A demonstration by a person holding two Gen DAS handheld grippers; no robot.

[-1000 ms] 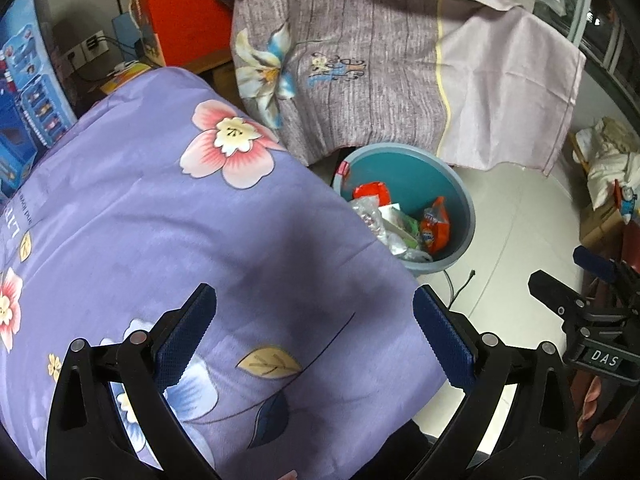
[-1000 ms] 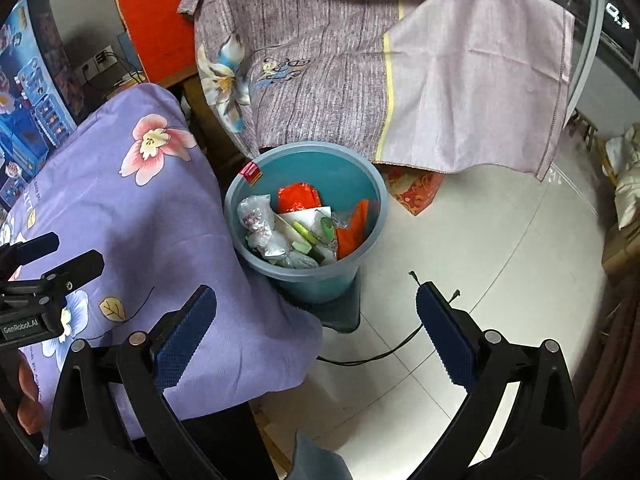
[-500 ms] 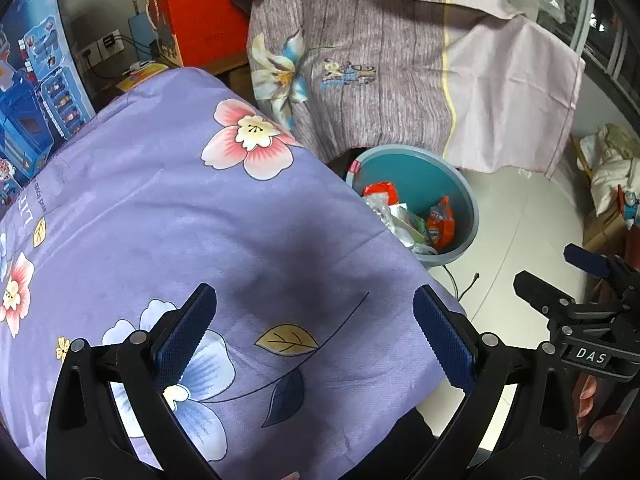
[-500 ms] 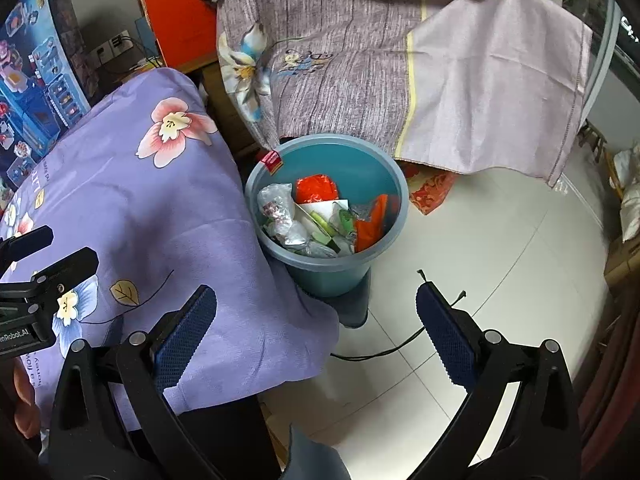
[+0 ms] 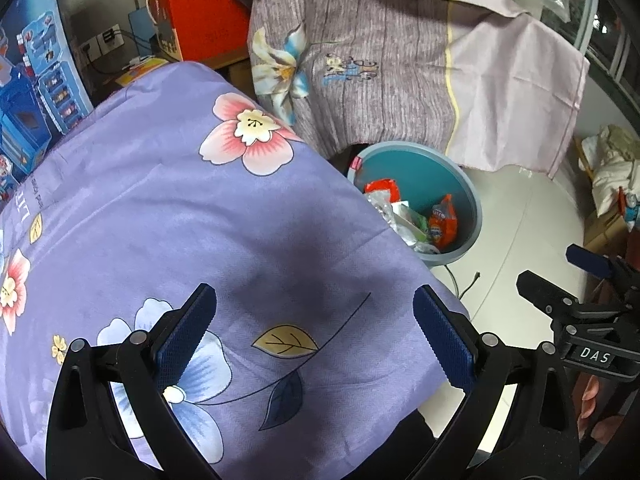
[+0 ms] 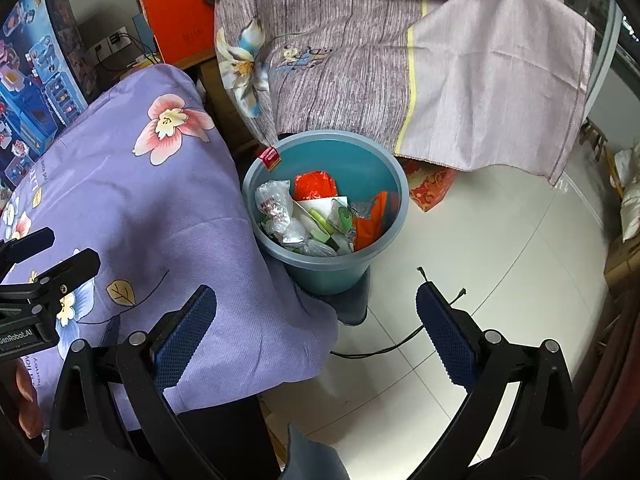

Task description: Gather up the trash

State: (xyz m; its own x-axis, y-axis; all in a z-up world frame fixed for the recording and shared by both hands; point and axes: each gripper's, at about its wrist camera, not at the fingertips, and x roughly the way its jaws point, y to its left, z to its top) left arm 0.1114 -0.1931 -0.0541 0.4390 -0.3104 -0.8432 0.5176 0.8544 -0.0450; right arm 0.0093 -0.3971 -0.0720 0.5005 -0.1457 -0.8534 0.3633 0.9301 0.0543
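Fingers of both the left gripper (image 5: 314, 334) and the right gripper (image 6: 316, 334) were spread wide, holding nothing. Left hovered above the purple floral cloth (image 5: 168, 216); right over the floor tiles (image 6: 480, 240). Trash (image 6: 316, 216) lay inside the blue bucket (image 6: 376, 160), just beside the cloth.

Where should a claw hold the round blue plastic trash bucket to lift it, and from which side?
Pinch the round blue plastic trash bucket's rim on its floor-side edge, coming from above with one finger inside. That stretch looks bare, while the purple flowered cloth crowds the opposite side.
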